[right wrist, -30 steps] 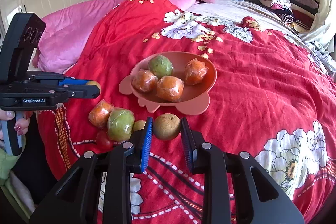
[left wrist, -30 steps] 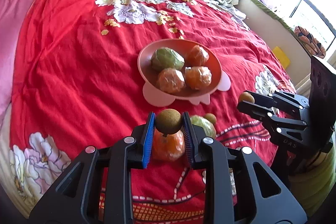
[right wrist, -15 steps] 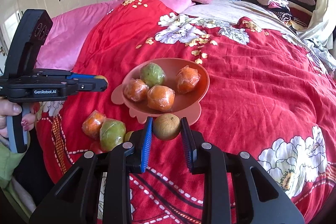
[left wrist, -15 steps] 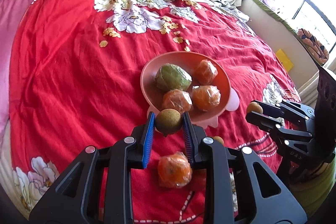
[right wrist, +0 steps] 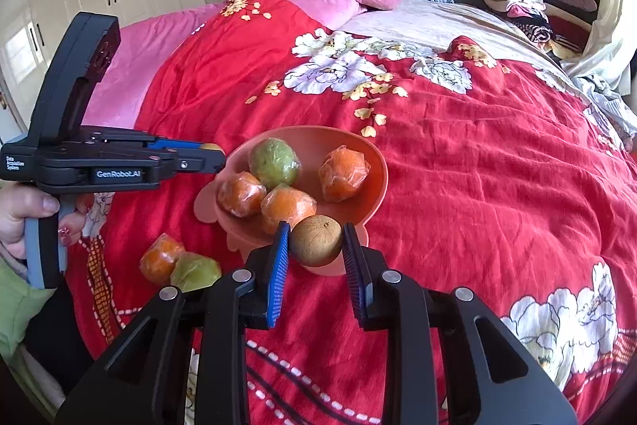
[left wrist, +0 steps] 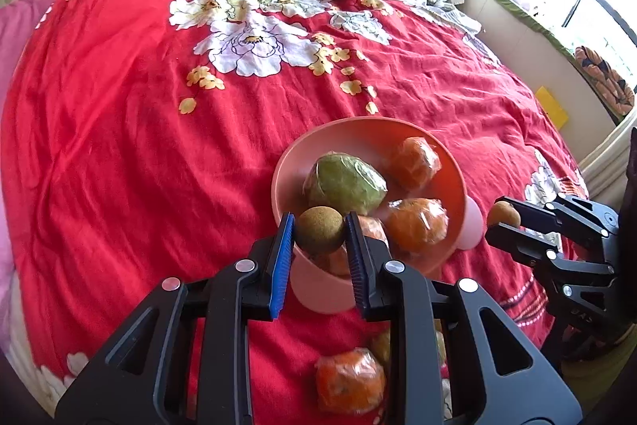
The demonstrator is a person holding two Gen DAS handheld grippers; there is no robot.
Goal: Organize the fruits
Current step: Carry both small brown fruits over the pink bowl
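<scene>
Over the last second I have carried my left tool (left wrist: pixel 319 232) across the bed toward the pink bowl (left wrist: pixel 458 182), so its tips now hang over the bowl's near rim instead of over the loose fruit; my right tool (right wrist: pixel 315 241) has crept a little closer to the bowl as well.

My left tool is closed tight on a small round brown fruit (left wrist: pixel 319 229), pinched between the blue pads. My right tool is closed the same way on a second brown fruit (right wrist: pixel 316 239), held just at the bowl's near edge.

The bowl sits on the red flowered bedspread (left wrist: pixel 119 146), toward the foot end of the bed. In it lie four plastic-wrapped fruits: one green fruit (left wrist: pixel 344 184) and three orange ones (left wrist: pixel 416 226), bunched together and touching.

On the bedspread outside the bowl, nearer the foot edge of the bed, a wrapped orange fruit (right wrist: pixel 159 257) and a wrapped green fruit (right wrist: pixel 197 271) lie touching each other. From my left camera that loose orange one shows below my tool's arms, with something greenish partly hidden beside it.

My left hand (right wrist: pixel 24 214) grips the left tool's handle at the bed's edge.
</scene>
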